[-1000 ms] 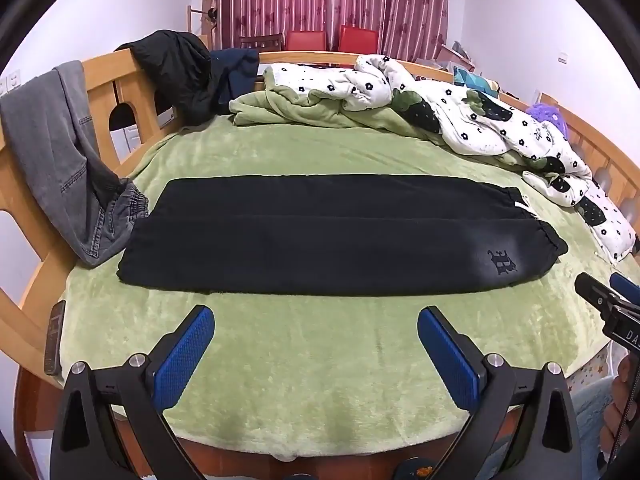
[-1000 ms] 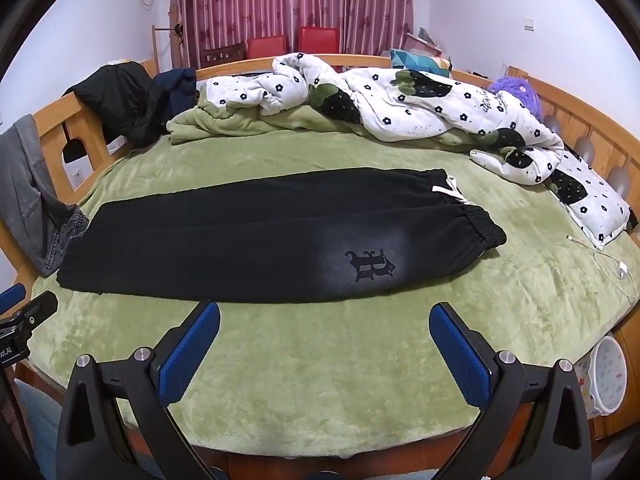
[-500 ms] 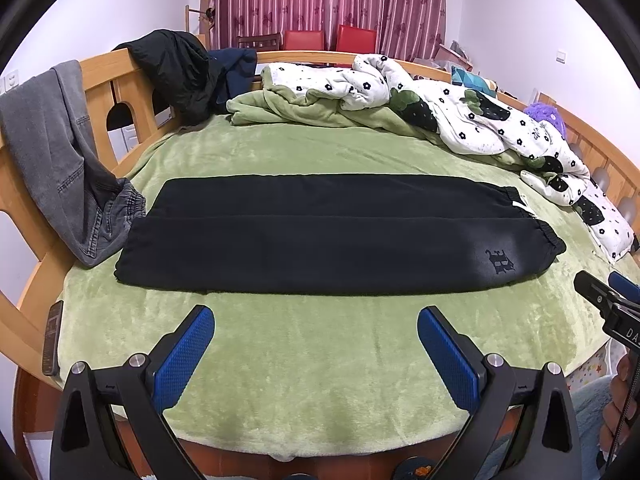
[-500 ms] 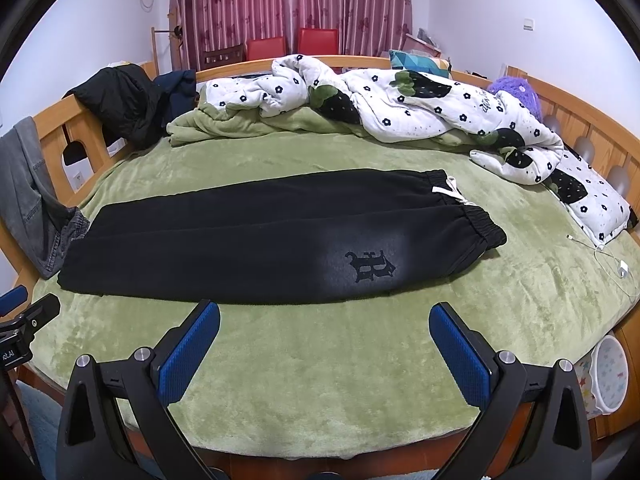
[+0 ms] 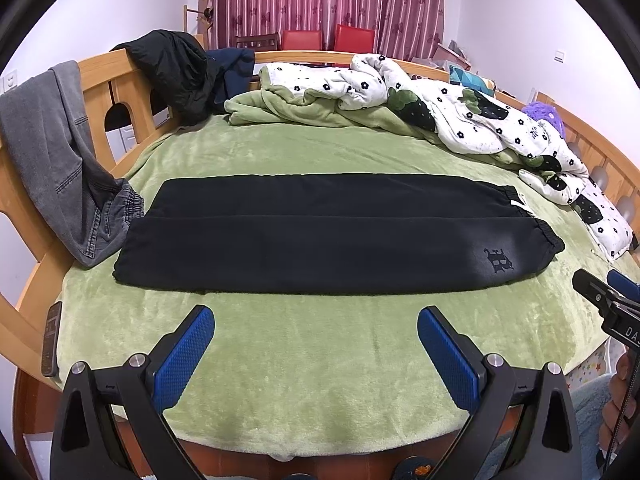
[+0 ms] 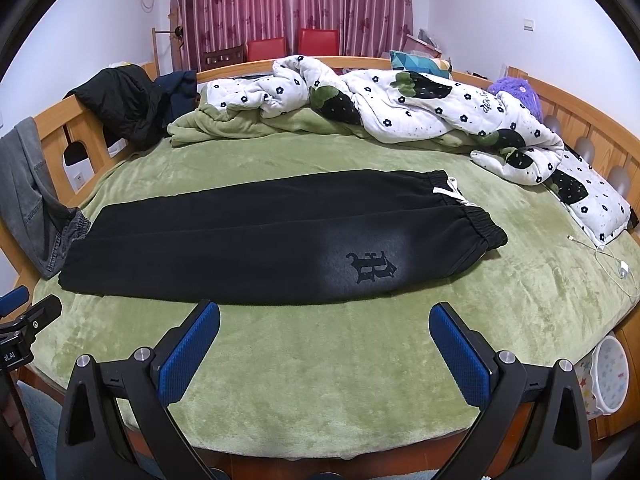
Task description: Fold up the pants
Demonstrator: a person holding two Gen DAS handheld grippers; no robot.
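Observation:
Black pants [image 5: 328,236] [image 6: 260,240] lie flat across the green bed, folded lengthwise with one leg on the other. The elastic waistband and white drawstring [image 6: 452,194] are at the right end, the cuffs at the left, and a black emblem [image 6: 370,266] sits near the waist. My left gripper [image 5: 316,340] hovers open above the near bed edge, short of the pants and empty. My right gripper [image 6: 324,336] is also open and empty, just short of the pants' near edge below the emblem.
A rumpled white flowered quilt [image 6: 400,108] and green blanket fill the far side. Grey jeans [image 5: 60,160] and a dark jacket [image 5: 172,68] hang on the wooden rail. A white charging cable [image 6: 604,260] lies at right. A dark remote-like device [image 5: 52,338] rests on the left frame.
Both views shifted only slightly; the pants sit a touch lower and closer in the frames. Both grippers stayed open and the pants did not move.

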